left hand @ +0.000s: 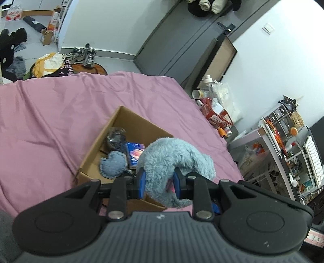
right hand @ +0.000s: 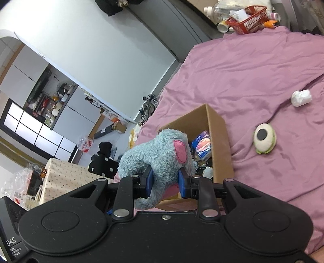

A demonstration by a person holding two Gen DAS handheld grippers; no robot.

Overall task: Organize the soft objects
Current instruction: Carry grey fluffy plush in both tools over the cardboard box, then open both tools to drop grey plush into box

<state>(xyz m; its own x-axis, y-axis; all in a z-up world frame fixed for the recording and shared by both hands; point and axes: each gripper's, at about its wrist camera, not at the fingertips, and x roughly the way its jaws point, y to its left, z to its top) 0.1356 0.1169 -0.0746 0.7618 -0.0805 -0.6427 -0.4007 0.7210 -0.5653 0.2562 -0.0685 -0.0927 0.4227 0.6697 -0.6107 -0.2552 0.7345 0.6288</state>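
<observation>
My left gripper [left hand: 159,182] is shut on a fluffy blue plush toy [left hand: 172,159], held above the near end of an open cardboard box [left hand: 121,121] on the pink bed. The box holds a denim heart pillow [left hand: 113,164], a dark bundle [left hand: 116,138] and a blue packet [left hand: 134,152]. My right gripper [right hand: 165,182] is shut on a blue plush toy [right hand: 154,155] with a pink patch, above the near left side of the same box [right hand: 220,141]. A round white and green eye-shaped plush [right hand: 264,139] and a white rolled bundle [right hand: 301,97] lie on the sheet right of the box.
The pink bed sheet [left hand: 50,113] spreads around the box. A red basket [right hand: 248,18] with bottles stands beyond the bed's far edge. Shoes and clothes [left hand: 60,62] lie on the floor beyond the bed. Shelves with clutter [left hand: 287,145] stand to the right.
</observation>
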